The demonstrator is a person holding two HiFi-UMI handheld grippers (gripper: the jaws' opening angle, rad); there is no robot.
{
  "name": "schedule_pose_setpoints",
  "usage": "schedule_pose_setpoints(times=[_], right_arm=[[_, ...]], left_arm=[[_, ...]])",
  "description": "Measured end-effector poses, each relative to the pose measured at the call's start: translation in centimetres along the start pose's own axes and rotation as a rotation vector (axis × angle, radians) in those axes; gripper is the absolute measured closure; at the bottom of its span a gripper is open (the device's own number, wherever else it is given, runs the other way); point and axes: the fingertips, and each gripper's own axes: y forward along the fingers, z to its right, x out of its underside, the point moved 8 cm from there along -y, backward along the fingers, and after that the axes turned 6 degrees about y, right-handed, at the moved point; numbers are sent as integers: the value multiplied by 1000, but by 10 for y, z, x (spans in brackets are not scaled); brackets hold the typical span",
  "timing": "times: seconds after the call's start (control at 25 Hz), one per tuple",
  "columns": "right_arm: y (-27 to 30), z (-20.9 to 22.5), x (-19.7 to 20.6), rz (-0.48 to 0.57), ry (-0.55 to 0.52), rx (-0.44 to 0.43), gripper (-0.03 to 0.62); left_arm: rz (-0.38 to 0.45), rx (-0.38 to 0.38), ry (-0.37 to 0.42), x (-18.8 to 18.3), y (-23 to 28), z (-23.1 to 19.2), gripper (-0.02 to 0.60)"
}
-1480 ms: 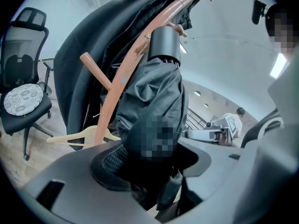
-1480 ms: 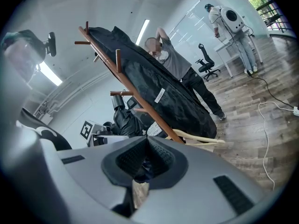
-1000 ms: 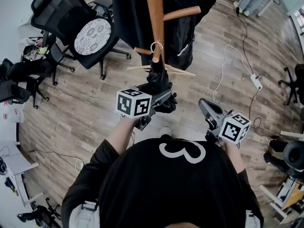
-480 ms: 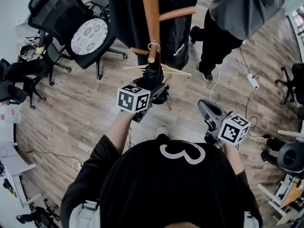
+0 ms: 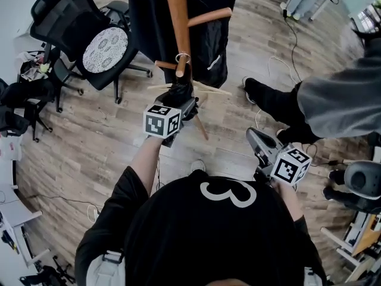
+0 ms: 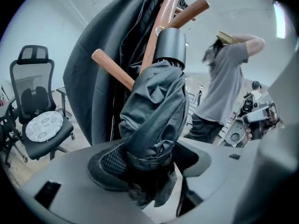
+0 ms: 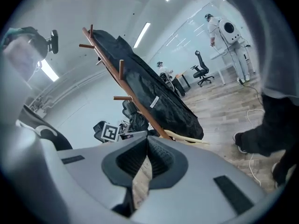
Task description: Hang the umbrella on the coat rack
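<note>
The left gripper is clamping the umbrella against the coat rack. Its loop needs seating fully over a peg before release. The right gripper is idling, jaws together.

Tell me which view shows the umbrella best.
Left gripper view: the folded umbrella fills the frame, clamped in the left gripper. Head view shows only a small dark bundle; right gripper view, too small to tell.

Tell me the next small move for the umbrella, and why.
Probably lower the left gripper slightly until the umbrella hangs by its loop. The loop already looks ringed round a peg of the coat rack, while the jaws clamp the folded fabric.
</note>
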Motion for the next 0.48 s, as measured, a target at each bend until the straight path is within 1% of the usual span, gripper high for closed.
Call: schedule_pose_setpoints(times=[0.16,0.24,0.36,0.48], right_arm=[[-11,-4,5,-7,-9,2,568],[-15,-5,6,-5,-10,0,568],[-25,-8,10,3,-14,-2,568],[-30,-14,16,1,-19,-14,568]], left_arm=[[45,-44,13,3,-7,-3,302],[67,-63,4,6,-11,-3,299],[73,-63,-40,20,-21,0,298],[86,-63,-105,39,-39,5,298]])
